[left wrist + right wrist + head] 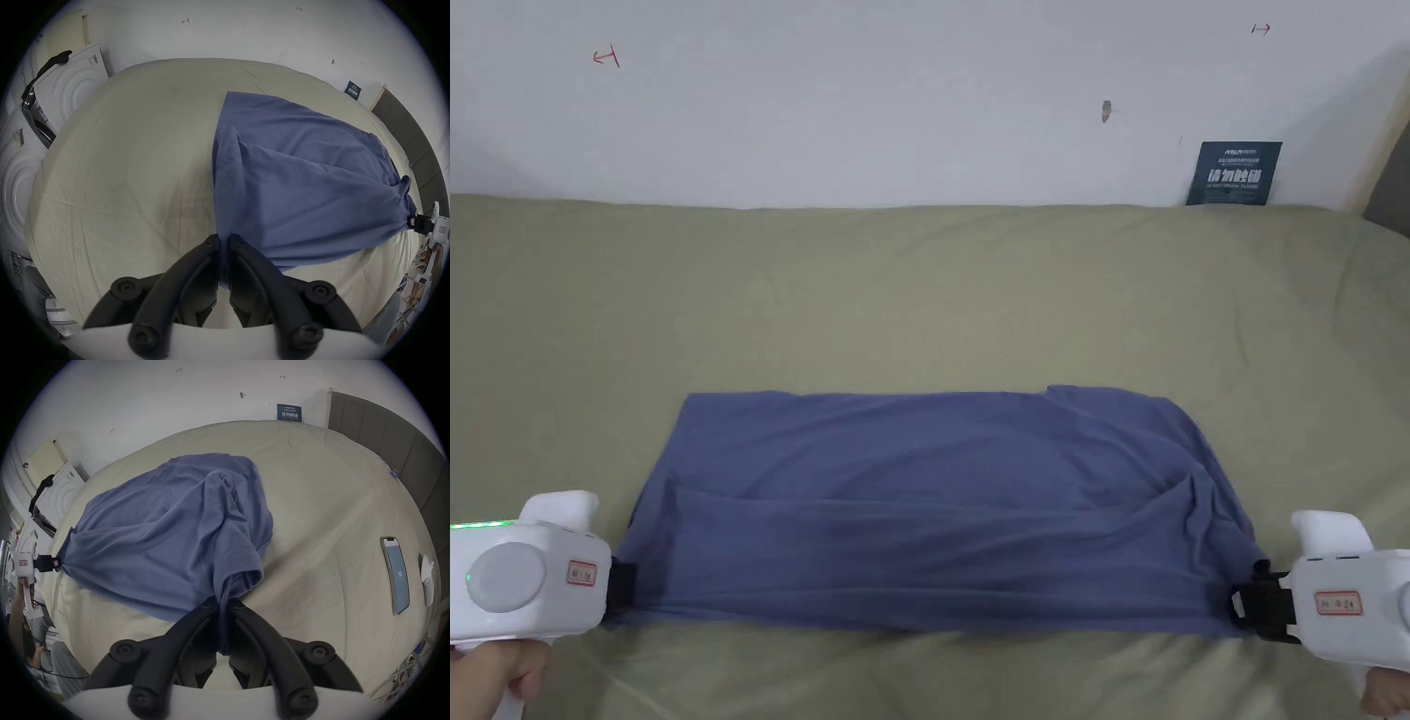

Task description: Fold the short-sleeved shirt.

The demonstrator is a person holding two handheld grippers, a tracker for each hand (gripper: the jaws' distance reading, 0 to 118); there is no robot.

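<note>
Olive bedding (919, 281) is filling the head view under a white wall (872, 94). At lower left the left gripper (619, 583) is pinching the shirt's (937, 506) near corner, jaws nearly together on cloth. Blue and stretched across the lower middle, the shirt is lying half folded, its near edge lifted. At lower right the right gripper (1247, 600) is clamping the bunched sleeve end. Upper right, a dark sign (1234, 173) is leaning on the wall, its print too small to make out. Both gripper bodies are being cut off by the frame edges.
</note>
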